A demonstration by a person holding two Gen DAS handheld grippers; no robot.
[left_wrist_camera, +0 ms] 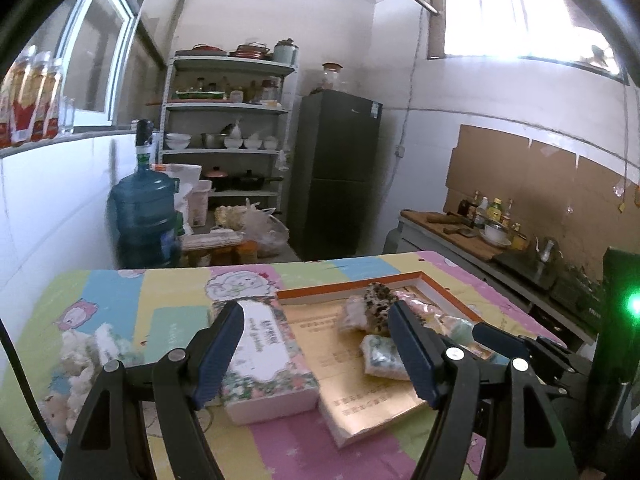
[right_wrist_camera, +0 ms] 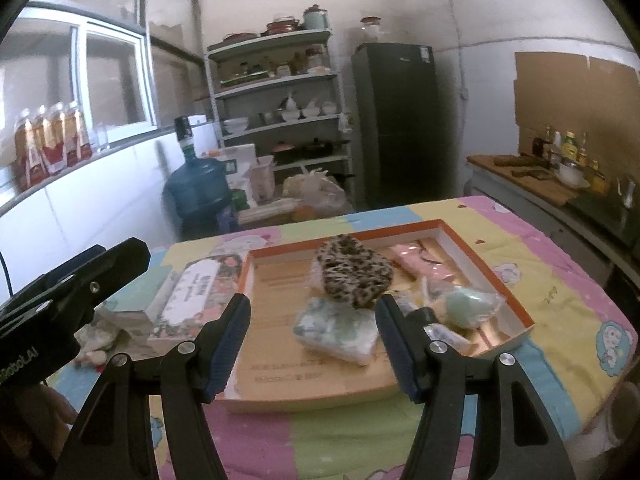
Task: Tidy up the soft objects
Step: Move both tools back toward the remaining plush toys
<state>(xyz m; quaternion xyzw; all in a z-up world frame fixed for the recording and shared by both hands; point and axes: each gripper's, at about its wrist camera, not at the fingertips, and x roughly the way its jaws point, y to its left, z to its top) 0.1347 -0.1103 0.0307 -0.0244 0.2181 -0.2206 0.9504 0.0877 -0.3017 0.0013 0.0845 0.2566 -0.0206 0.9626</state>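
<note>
Soft objects crowd one orange-rimmed tray (right_wrist_camera: 516,312) at the centre of the right wrist frame, on a pastel cartoon tablecloth (right_wrist_camera: 560,280). At lower left of the left wrist frame, a heap of pale plush toys (left_wrist_camera: 76,364) lies loose on the cloth, with one floral tissue box (left_wrist_camera: 268,356) just right of it, beside the tray. The left gripper (left_wrist_camera: 316,354) hangs with fingers spread wide, holding nothing. Inside the tray, one leopard-print plush (right_wrist_camera: 352,276) sits on one pale green wrapped bundle (right_wrist_camera: 340,330); a pink packet (right_wrist_camera: 420,264) and a mint-green bagged item (right_wrist_camera: 468,306) lie further right. The right gripper (right_wrist_camera: 312,346) also stands wide apart above the tray, touching nothing.
</note>
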